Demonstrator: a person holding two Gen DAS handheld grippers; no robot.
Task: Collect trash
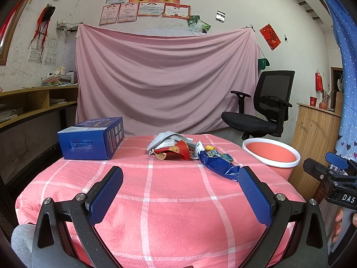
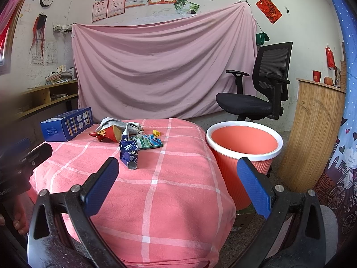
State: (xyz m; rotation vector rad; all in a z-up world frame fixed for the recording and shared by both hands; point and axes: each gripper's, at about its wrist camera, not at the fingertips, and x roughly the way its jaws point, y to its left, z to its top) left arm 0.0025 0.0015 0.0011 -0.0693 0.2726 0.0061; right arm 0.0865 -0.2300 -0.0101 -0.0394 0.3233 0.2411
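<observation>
Left gripper (image 1: 180, 186) and right gripper (image 2: 177, 177) spread wide, empty, above desk (image 1: 174, 212); trash pile (image 1: 189, 154) ahead, bin (image 2: 244, 147) beside.

Both empty: left gripper (image 1: 181, 186) level, pads spread wide, aimed forward, right gripper (image 2: 177, 177) same pose with jaws fully apart, each held low by a bare hand (image 1: 339, 225) at its grip.

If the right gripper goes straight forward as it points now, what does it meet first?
Probably the pink checked tablecloth: the open right gripper aims at bare cloth near the table's right edge. The blue wrapper lies left of that line and the orange bin right of it, though depth is unclear.
</observation>
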